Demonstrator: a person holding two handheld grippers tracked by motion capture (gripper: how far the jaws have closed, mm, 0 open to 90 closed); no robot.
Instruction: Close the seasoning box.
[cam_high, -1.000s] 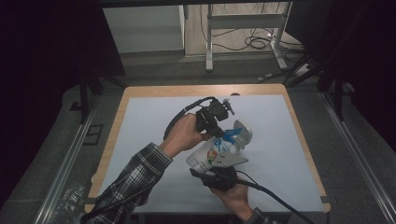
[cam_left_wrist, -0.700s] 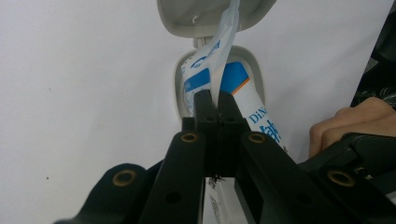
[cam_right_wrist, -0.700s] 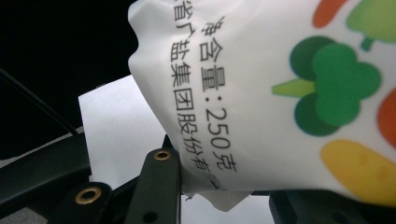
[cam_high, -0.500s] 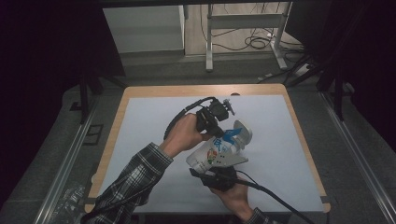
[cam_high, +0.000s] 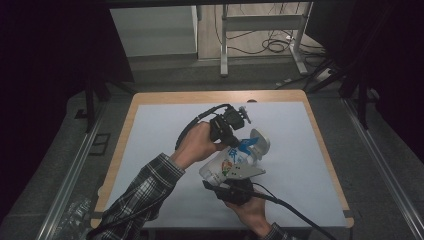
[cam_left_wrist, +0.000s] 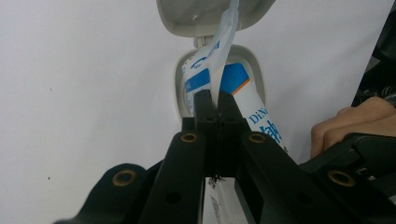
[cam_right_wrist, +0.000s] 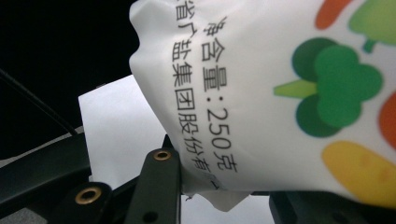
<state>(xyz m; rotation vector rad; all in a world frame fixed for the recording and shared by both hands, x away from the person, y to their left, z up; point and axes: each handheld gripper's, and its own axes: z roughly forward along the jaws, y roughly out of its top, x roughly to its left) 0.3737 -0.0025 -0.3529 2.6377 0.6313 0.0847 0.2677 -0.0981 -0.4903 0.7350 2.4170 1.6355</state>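
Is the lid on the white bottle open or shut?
Open. In the left gripper view the grey flip lid is swung back from the bottle, and the left gripper pinches a clear strip coming out of its mouth.

The worktop (cam_high: 150, 150) lies bare on every side of the middle — left, right and far strips all give open passage. The crowding is central: the bag (cam_high: 225, 167), the open container (cam_high: 252, 147) and both grippers — left gripper (cam_high: 231, 137) and right gripper (cam_high: 232, 187) — sit tight together, with cables (cam_high: 290, 210) trailing toward the near right edge and blocking a low approach there.
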